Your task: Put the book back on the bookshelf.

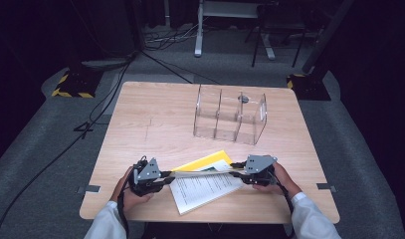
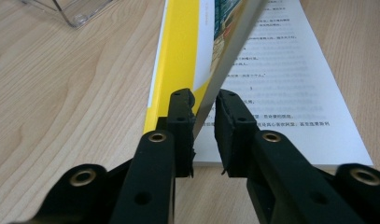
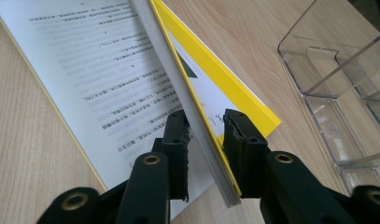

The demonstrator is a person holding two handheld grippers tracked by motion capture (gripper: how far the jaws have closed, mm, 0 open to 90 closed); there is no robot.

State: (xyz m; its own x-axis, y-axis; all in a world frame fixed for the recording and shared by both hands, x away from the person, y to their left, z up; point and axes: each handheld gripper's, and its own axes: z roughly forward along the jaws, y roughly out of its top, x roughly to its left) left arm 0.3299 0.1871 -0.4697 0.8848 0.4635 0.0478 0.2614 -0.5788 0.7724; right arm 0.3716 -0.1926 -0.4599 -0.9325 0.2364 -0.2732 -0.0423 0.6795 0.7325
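Note:
An open book (image 1: 205,188) with a yellow cover (image 1: 202,162) lies near the table's front edge, a printed page facing up. Its front part, cover and a block of pages (image 3: 197,130), stands tilted up from the flat page (image 3: 99,79). My right gripper (image 1: 235,167) (image 3: 207,119) is shut on this raised block at its right end. At the left end my left gripper (image 1: 169,174) (image 2: 204,100) straddles the block's thin edge (image 2: 225,70). The edge rests against one jaw, with a narrow gap to the other.
A clear plastic organiser (image 1: 230,117) (image 3: 337,84) with several upright compartments stands on the wooden table (image 1: 150,114) beyond the book, right of centre. Its corner (image 2: 75,11) appears in the left gripper view. Stands, cables and a black-and-yellow base (image 1: 73,84) sit on the floor behind.

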